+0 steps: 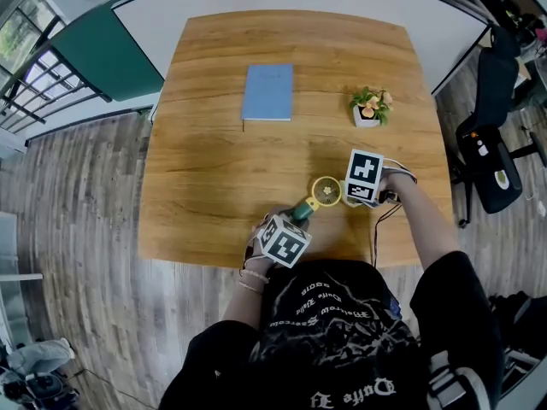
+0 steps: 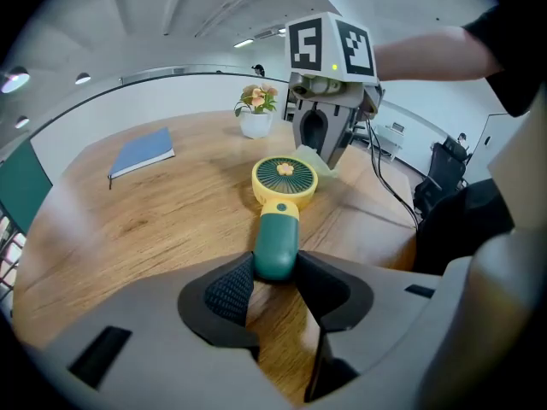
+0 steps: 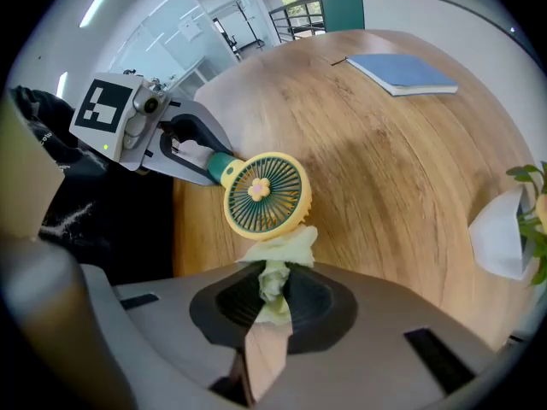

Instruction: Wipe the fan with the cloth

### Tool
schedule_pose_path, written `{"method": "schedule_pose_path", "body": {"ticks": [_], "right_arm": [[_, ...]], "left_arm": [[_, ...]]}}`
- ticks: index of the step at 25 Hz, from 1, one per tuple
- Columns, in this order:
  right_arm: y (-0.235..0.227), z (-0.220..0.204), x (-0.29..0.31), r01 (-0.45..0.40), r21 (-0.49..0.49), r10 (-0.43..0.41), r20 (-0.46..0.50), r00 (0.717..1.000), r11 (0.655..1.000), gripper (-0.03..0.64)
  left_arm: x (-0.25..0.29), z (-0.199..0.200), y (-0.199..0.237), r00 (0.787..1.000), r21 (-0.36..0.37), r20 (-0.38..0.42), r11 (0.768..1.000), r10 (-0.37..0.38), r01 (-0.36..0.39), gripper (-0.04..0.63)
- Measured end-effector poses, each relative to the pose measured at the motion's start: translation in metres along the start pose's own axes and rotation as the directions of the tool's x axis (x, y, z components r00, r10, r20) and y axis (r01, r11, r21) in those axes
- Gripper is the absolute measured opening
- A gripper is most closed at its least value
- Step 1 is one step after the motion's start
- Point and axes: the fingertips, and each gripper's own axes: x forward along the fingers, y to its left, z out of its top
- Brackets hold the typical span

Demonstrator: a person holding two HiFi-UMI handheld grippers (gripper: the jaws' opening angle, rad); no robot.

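Note:
A small hand fan lies on the wooden table [image 1: 214, 169], with a yellow round head [image 1: 326, 191] [image 2: 285, 178] [image 3: 266, 196] and a green handle [image 2: 276, 243]. My left gripper [image 1: 293, 220] [image 2: 275, 273] is shut on the handle's end. My right gripper [image 1: 357, 196] [image 3: 274, 290] is shut on a pale yellow-green cloth [image 3: 275, 259] [image 2: 318, 158]. The cloth touches the near rim of the fan head in the right gripper view. In the head view the cloth is mostly hidden under the right gripper's marker cube.
A blue notebook [image 1: 267, 91] [image 2: 142, 152] [image 3: 402, 72] lies at the table's far middle. A small potted plant in a white pot [image 1: 369, 108] [image 2: 255, 111] stands at the far right. A black cable [image 2: 389, 190] trails off the table's near right edge. A chair [image 1: 491, 135] stands right of the table.

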Motion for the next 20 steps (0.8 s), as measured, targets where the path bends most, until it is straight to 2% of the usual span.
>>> {"method": "schedule_pose_path", "body": {"ticks": [3,8,11,20], "right_arm": [[0.013,0.002,0.004,-0.02,0.009,0.019,0.039,0.999,1.0,0.057],[0.021,0.007,0.008,0.031,0.021,-0.033,0.111,0.993,0.999,0.057],[0.031,0.011,0.01,0.018,0.037,-0.024,0.167,0.986,0.999,0.057],[0.065,0.045,0.019,0.025,-0.051,-0.009,0.299,0.954,0.998,0.055]], "left_arm": [[0.0,0.0,0.0,1.0,-0.002,0.0,1.0,0.006,-0.006,0.175],[0.0,-0.002,-0.001,1.0,-0.002,-0.016,1.0,0.023,-0.023,0.175],[0.0,-0.002,0.0,0.999,0.002,-0.017,1.0,0.031,-0.031,0.175],[-0.001,-0.004,-0.002,0.999,-0.001,-0.032,0.999,0.038,-0.038,0.173]]}}
